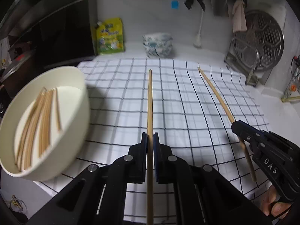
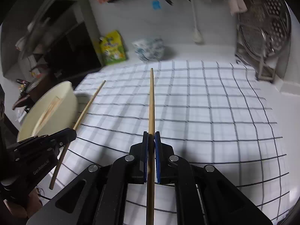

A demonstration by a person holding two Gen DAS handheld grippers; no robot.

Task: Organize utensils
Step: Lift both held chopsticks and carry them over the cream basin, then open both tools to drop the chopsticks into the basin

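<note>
Left gripper (image 1: 150, 140): jaws clenched on one wooden chopstick (image 1: 150, 101), level, pointing far over the checked cloth (image 1: 187, 97). Right gripper (image 2: 151, 140): likewise clamped on a second chopstick (image 2: 151, 101), level, right of the first. Next: carry each left over the cream bowl (image 1: 82, 116) of chopsticks, lower, align, then release.

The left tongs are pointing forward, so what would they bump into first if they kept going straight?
Probably the checked cloth. The left tongs hold a chopstick aimed slightly down over it, so its tip would touch first. The patterned bowls stand farther along, though depth is hard to judge.
</note>
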